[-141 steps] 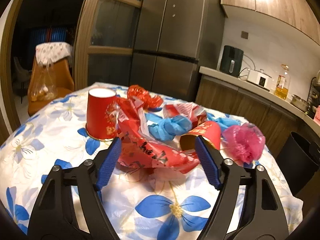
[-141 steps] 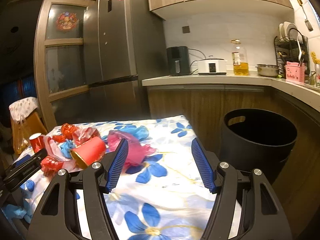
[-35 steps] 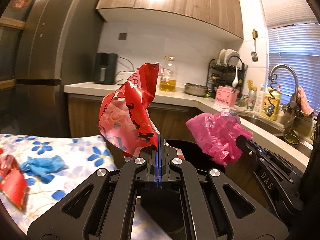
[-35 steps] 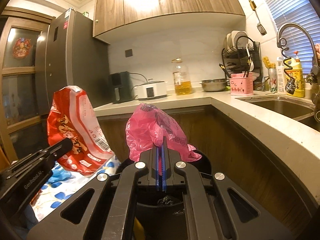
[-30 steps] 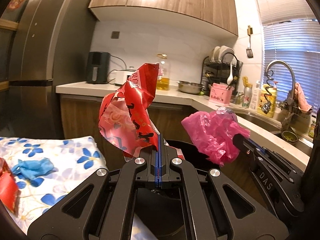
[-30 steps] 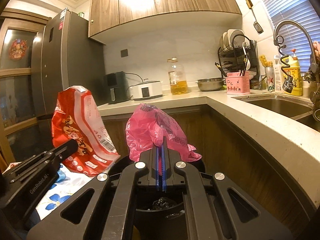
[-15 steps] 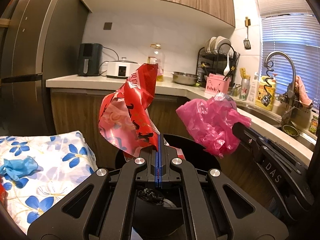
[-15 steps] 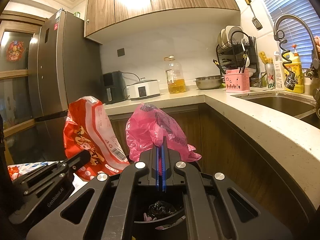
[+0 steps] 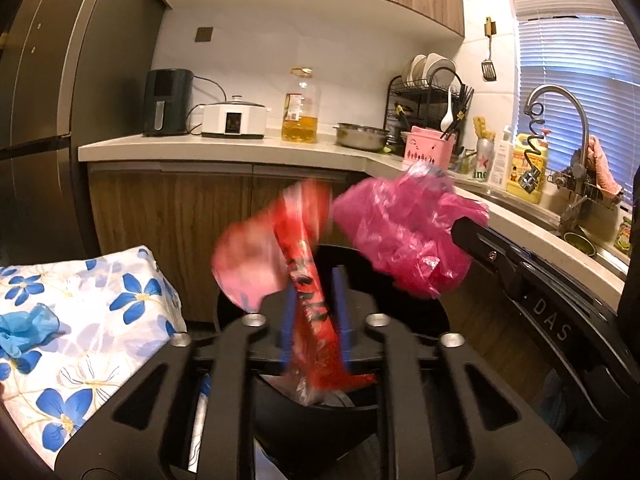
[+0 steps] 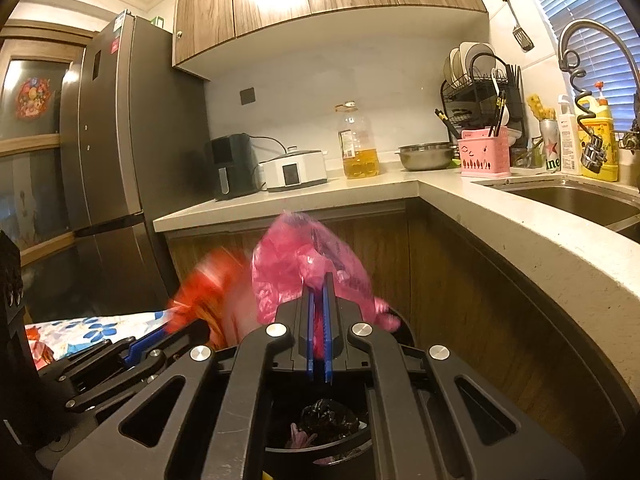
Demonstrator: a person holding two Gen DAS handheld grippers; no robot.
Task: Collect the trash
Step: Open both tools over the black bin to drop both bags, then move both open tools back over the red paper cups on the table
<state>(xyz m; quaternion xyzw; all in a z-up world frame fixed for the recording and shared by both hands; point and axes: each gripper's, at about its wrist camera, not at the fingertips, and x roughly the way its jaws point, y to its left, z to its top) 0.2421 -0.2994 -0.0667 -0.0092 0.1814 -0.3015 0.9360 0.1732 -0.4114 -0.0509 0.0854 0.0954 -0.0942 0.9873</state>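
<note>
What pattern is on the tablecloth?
White tablecloth with blue flowers with yellow centres; clearest in the left wrist view.

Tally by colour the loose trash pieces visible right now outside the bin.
Red: 1, the red wrapper slipping between the left gripper's parted fingers.
Pink: 1, the pink bag clamped in the right gripper.
Blue: 1, the blue glove on the tablecloth.
Total: 3

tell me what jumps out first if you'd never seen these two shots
A blurred red wrapper sits between the parted jaws of the left gripper, which have just been opening, right above the black bin. Beside it to the right, the right gripper is clamped on a crumpled pink plastic bag, also over the bin.
</note>
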